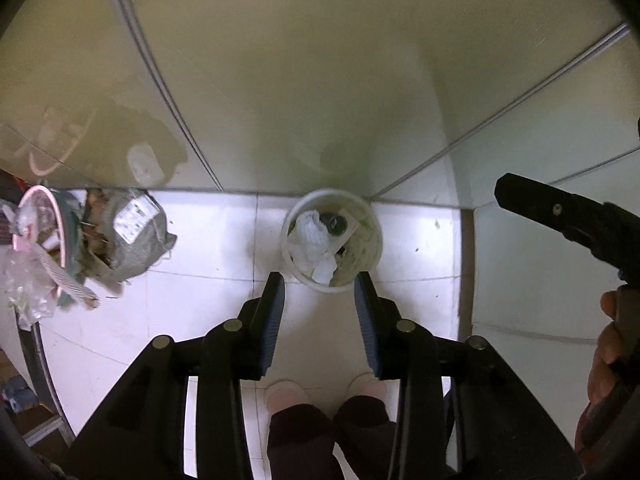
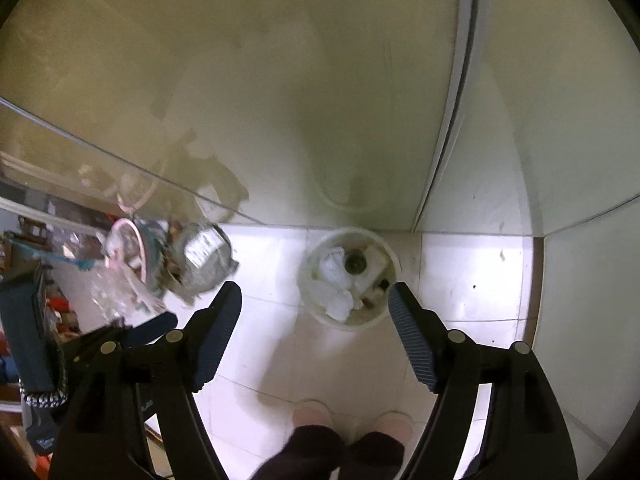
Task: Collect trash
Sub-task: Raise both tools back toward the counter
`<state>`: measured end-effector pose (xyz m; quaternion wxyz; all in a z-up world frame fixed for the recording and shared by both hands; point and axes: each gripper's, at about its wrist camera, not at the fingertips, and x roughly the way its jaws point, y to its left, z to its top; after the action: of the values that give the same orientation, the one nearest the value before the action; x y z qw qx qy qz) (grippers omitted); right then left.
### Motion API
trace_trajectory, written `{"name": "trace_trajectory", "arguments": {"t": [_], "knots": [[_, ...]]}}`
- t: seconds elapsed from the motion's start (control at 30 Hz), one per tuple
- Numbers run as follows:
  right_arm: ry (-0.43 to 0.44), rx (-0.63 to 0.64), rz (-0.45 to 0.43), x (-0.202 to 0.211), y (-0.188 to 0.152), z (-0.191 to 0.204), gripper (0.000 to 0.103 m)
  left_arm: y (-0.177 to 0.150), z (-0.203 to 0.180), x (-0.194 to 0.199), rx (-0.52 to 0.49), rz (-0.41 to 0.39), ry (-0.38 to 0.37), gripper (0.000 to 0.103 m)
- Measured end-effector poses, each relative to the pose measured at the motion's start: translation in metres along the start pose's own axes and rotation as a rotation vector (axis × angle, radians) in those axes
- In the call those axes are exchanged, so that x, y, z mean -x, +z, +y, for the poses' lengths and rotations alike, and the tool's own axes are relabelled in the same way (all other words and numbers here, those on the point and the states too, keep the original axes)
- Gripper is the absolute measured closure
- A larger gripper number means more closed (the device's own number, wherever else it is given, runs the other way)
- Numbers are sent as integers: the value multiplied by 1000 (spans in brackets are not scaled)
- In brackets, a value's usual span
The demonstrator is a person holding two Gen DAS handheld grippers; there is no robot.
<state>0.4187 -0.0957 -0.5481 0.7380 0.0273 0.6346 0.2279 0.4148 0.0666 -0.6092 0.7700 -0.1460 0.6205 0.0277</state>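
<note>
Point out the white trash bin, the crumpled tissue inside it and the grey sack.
white trash bin [image 1: 362, 276], left wrist view, near rim.
crumpled tissue [image 1: 314, 236], left wrist view, its middle.
grey sack [image 1: 140, 240], left wrist view, its side.

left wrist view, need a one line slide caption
Open left hand-held gripper above a white bin holding crumpled tissues on the tiled floor.

Dim, yellowish light fills both views, and the glossy white floor tiles [image 1: 416, 240] throw back a hard glare at centre right, beside the round white plastic bin [image 2: 352, 320]. The heap of bagged rubbish [image 2: 176, 264] at middle left is smeared with blur. Fisheye bending curves the pale wall seams [image 1: 160, 80], and the corners fall black.
</note>
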Motion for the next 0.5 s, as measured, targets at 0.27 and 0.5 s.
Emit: {"name": "trace_trajectory", "arguments": {"t": [0.27,0.5], "knots": [[-63,2,-157,142,8,37,30,19,-26,158,-10,-162,-13,68],[-106,14,-376,296,8,75,30,34,-55,324,-85,-372,-35,68]]}}
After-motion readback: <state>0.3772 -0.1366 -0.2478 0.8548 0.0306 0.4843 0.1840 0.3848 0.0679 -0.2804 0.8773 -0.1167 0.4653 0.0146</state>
